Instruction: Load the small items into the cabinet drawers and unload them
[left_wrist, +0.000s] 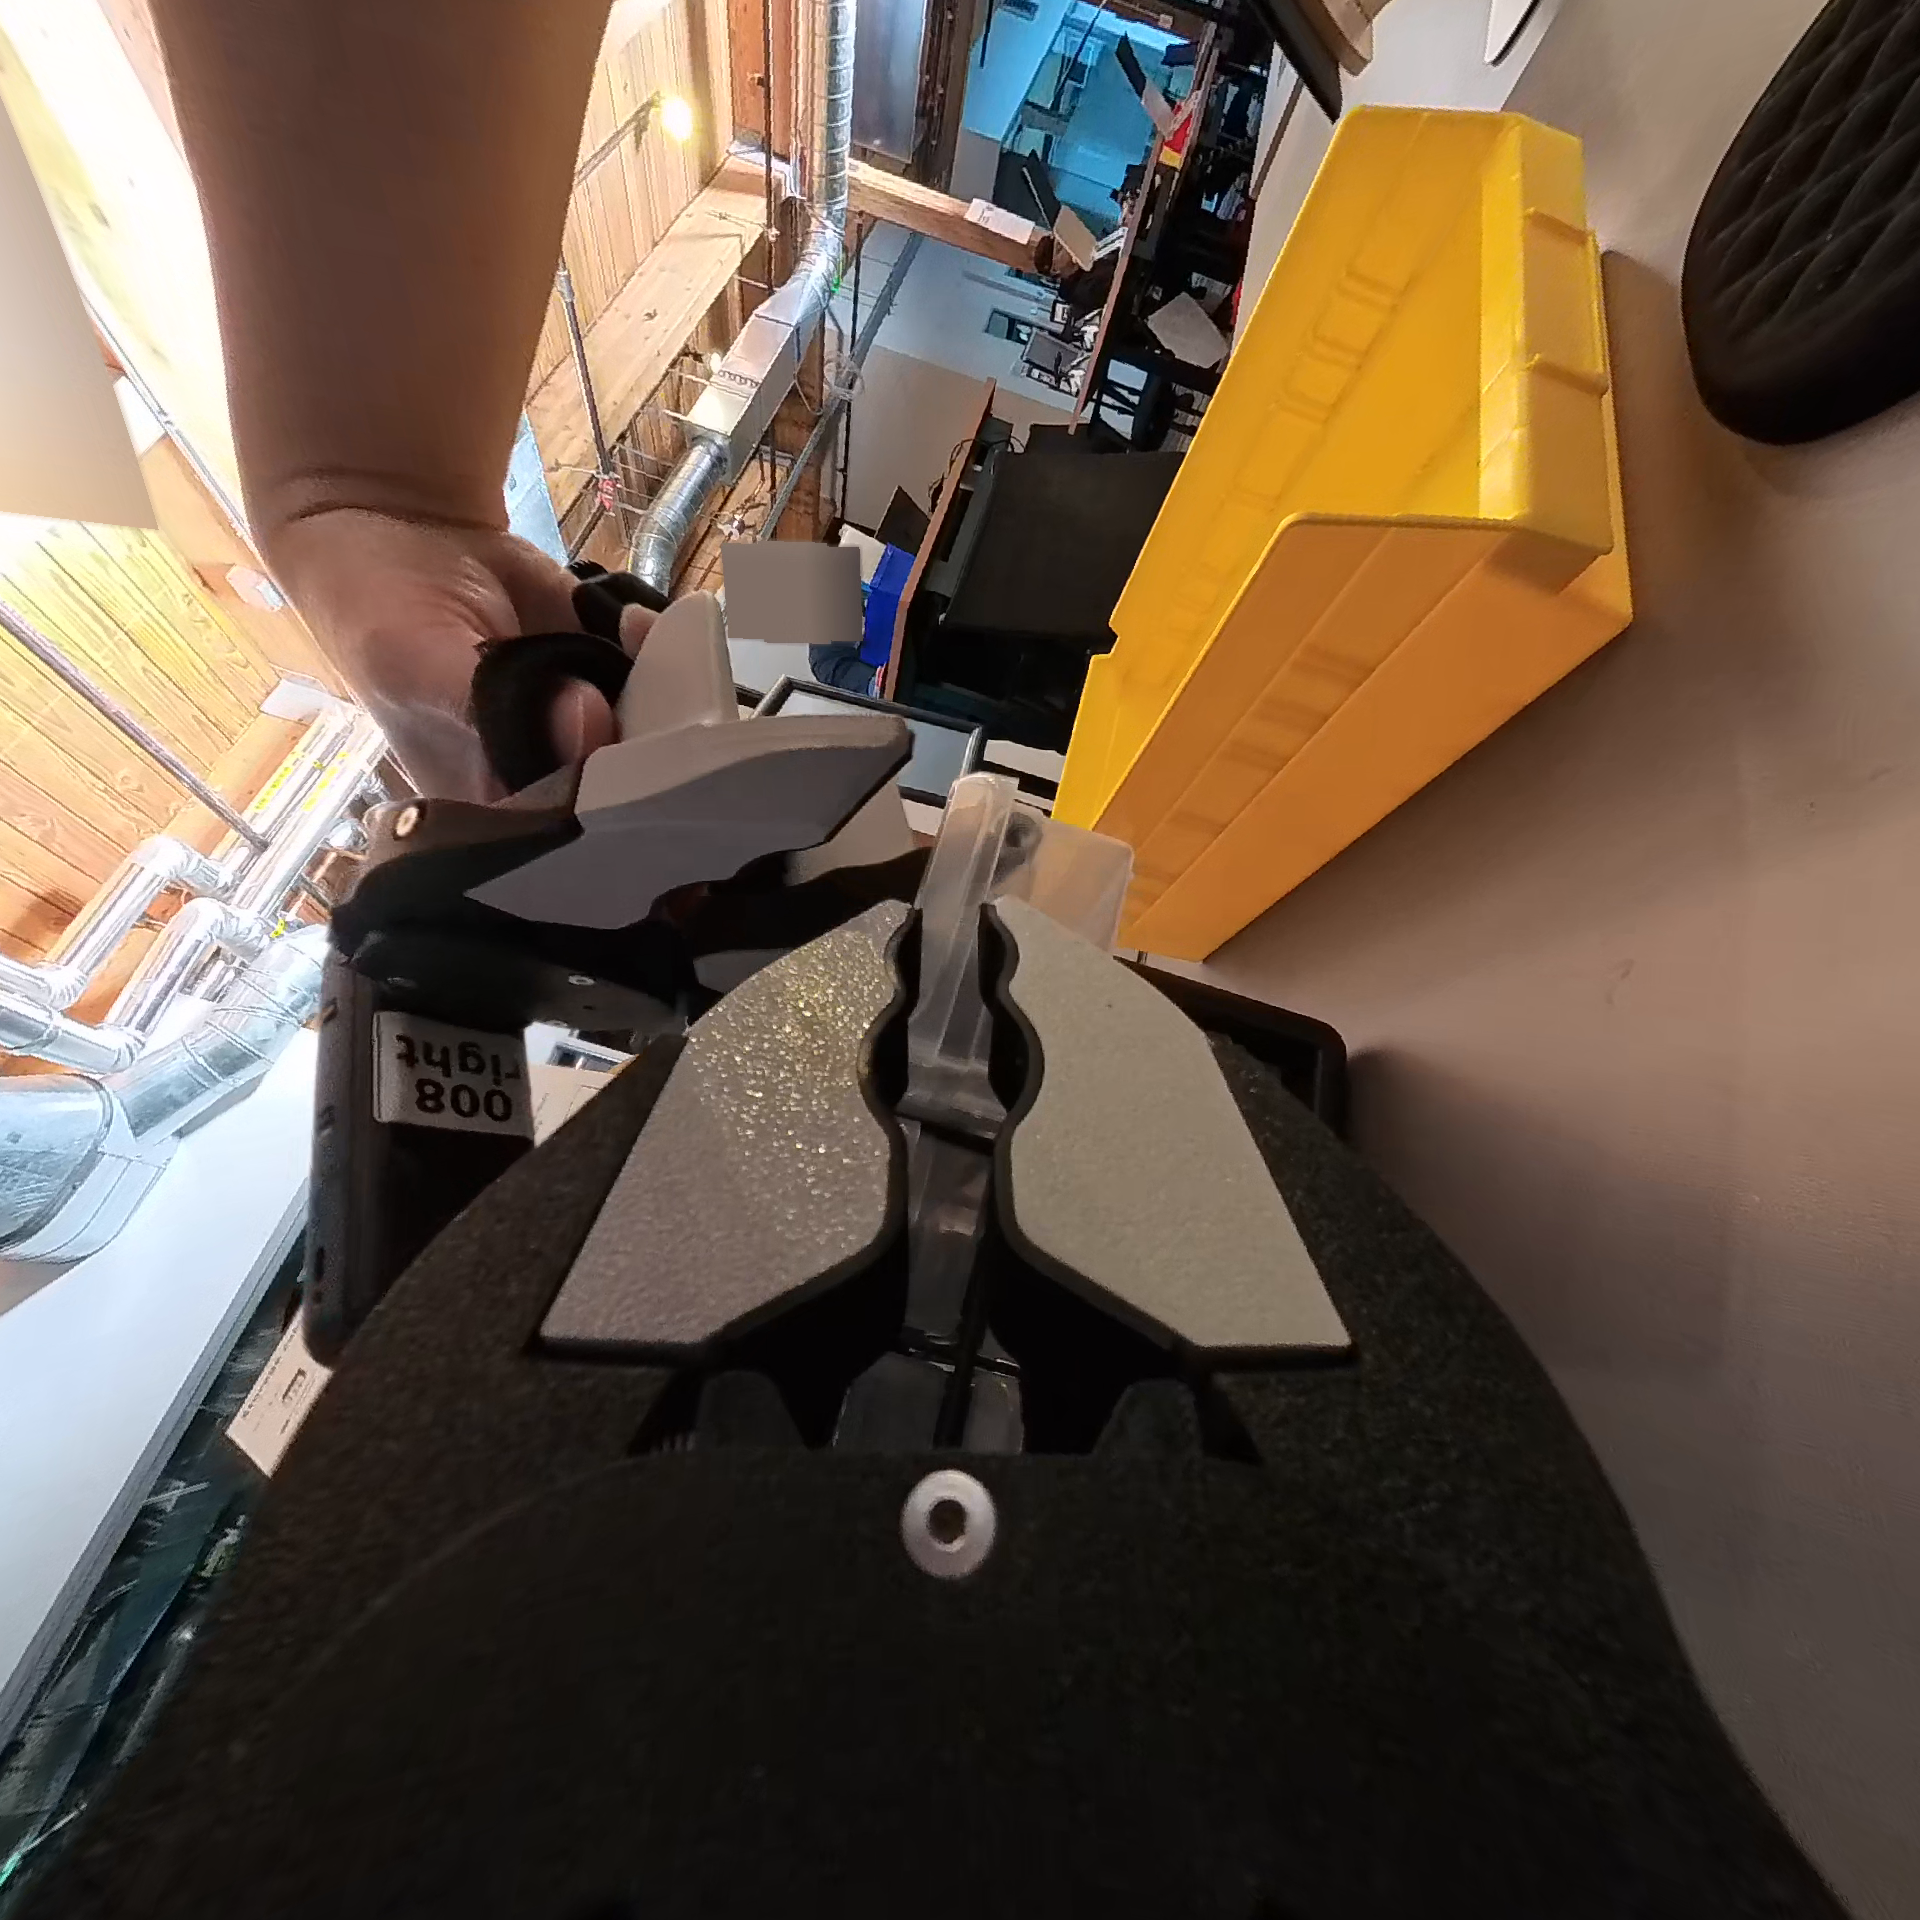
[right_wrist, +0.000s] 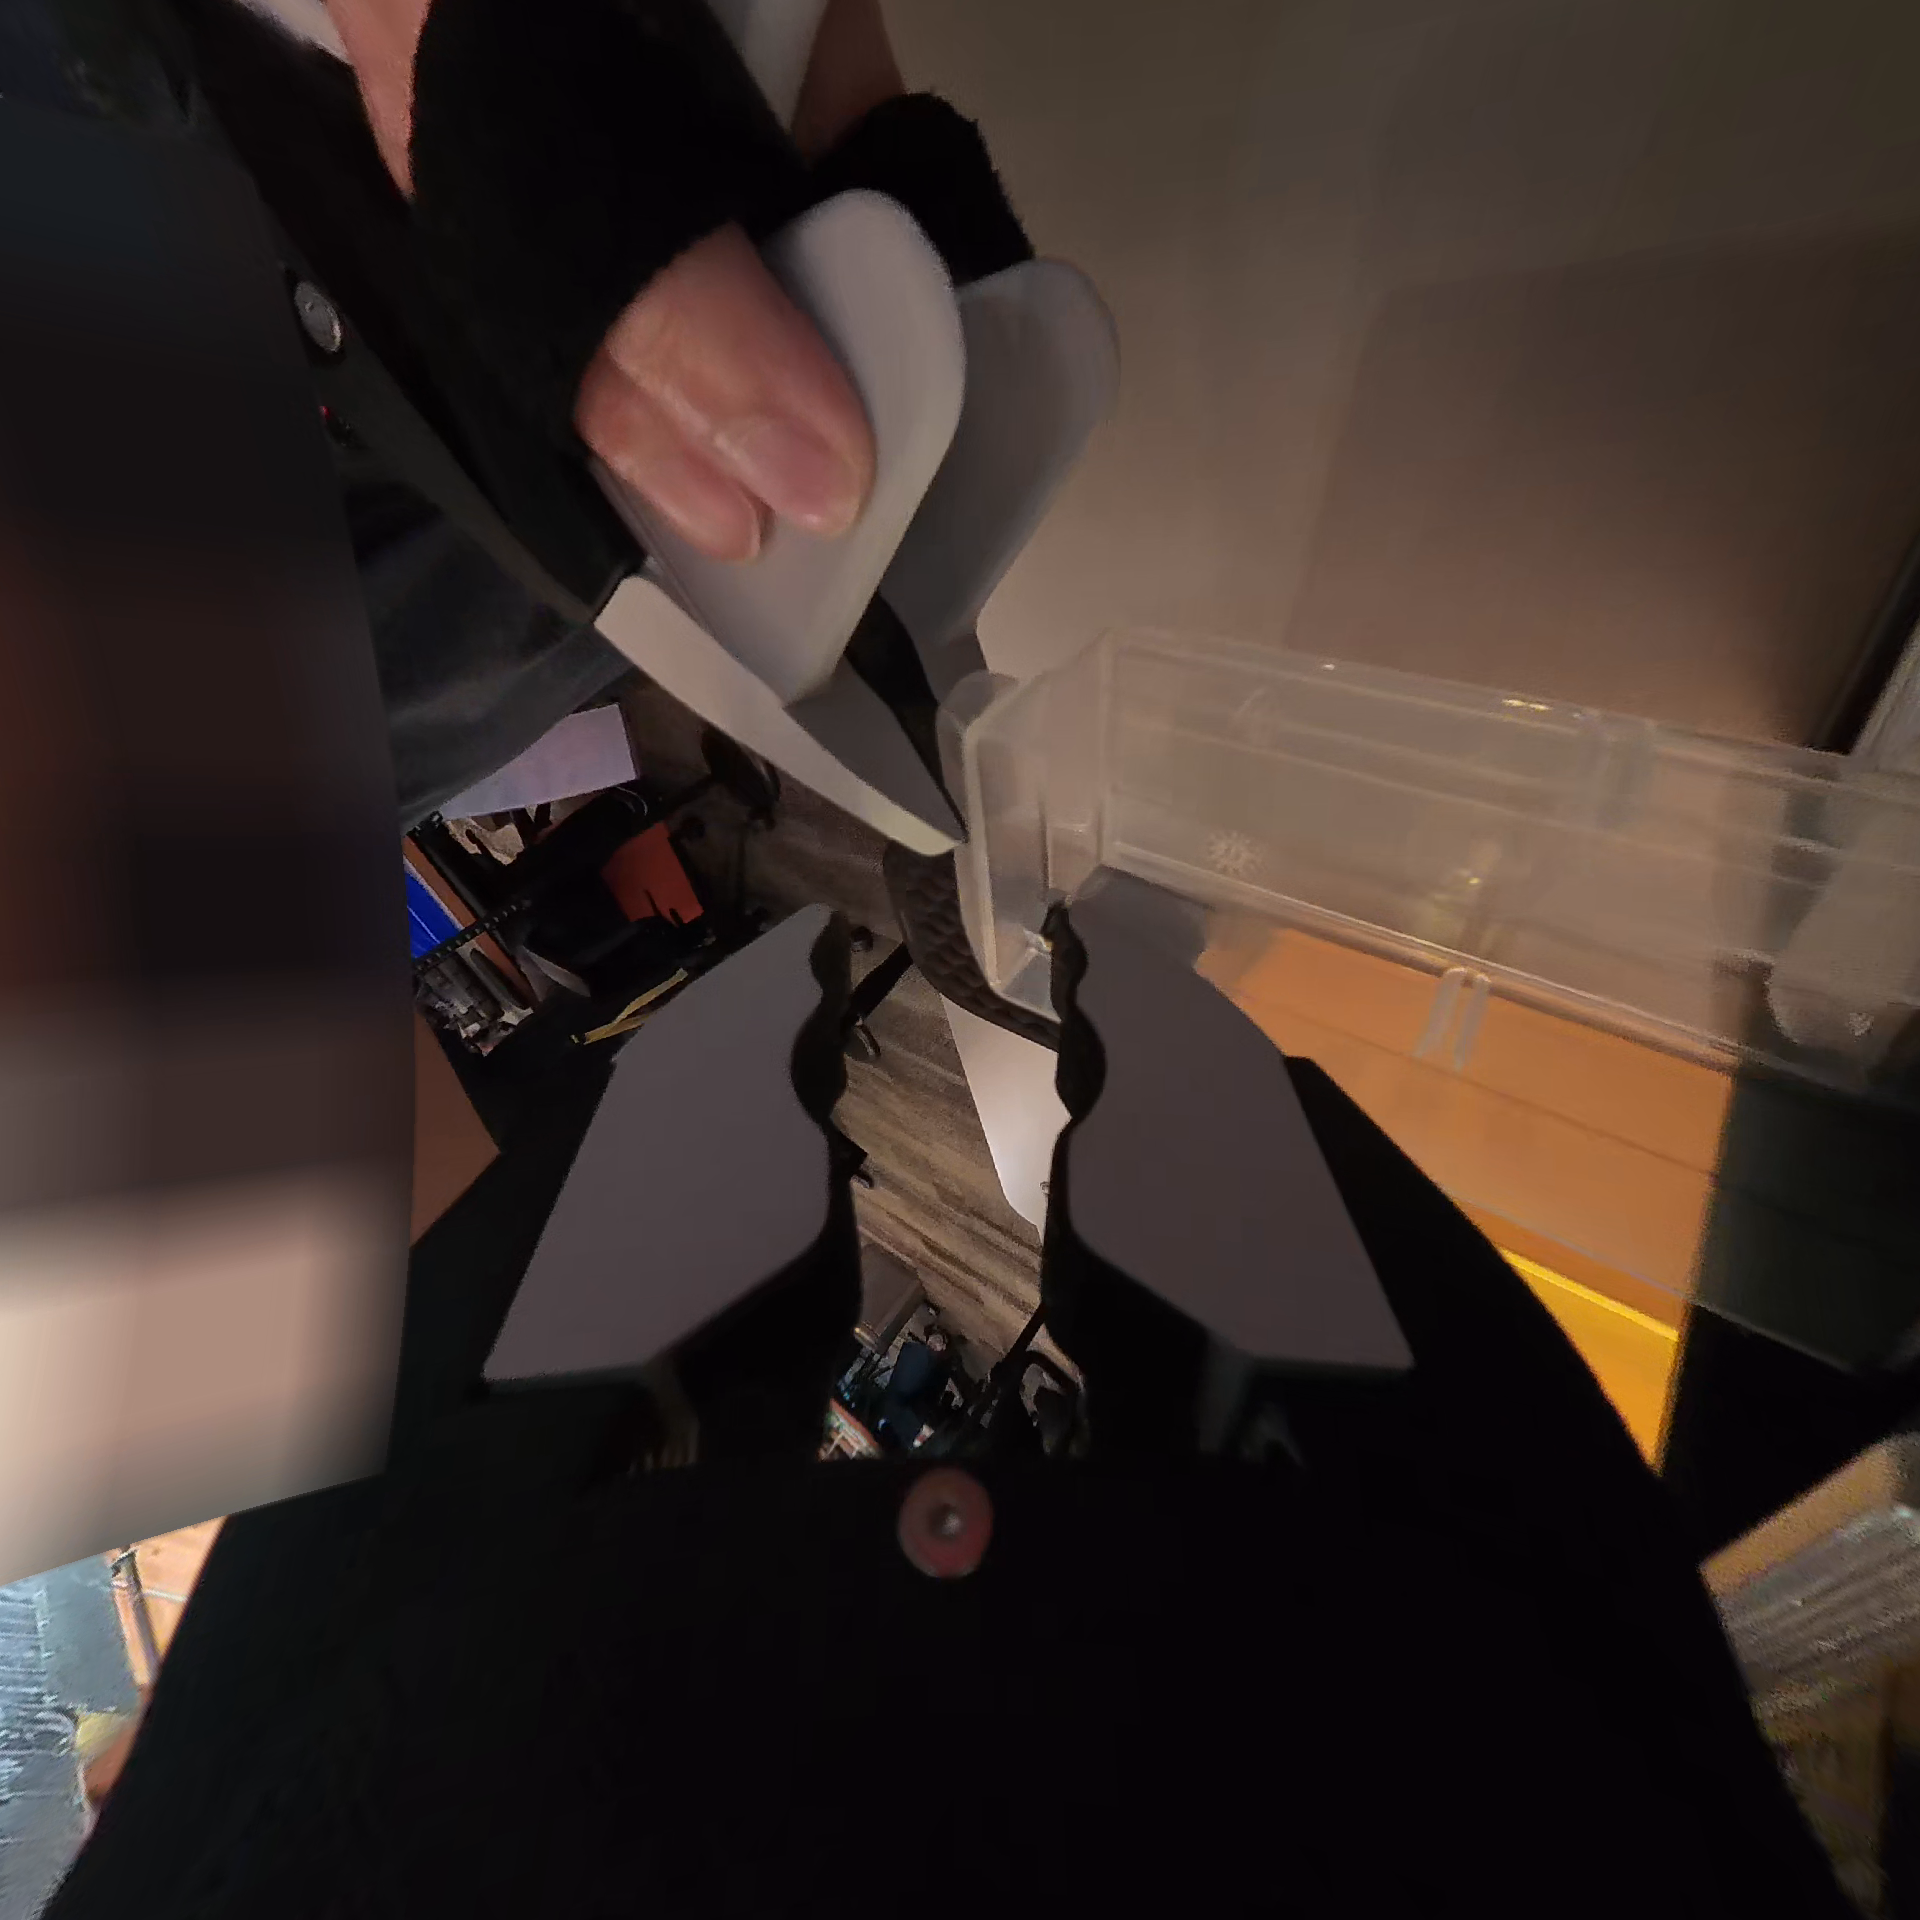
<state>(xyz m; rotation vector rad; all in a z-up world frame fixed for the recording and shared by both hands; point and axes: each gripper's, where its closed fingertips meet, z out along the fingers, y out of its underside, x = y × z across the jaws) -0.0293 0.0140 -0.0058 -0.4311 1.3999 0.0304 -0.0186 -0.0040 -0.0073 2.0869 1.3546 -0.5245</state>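
The left gripper (left_wrist: 948, 935) pinches the clear drawer (left_wrist: 997, 883) by its front tab, while the right gripper (right_wrist: 940, 925), fingers apart and empty, hangs just below it, a yellow bin (left_wrist: 1382, 540) lying beyond the fingertips.

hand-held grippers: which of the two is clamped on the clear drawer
The left hand-held gripper: its grey fingers are shut on the front tab of the clear drawer. The right hand-held gripper stands open with a gap between its fingers, gripping nothing.

White printed label (left_wrist: 447, 1077) on right tool (upside down).
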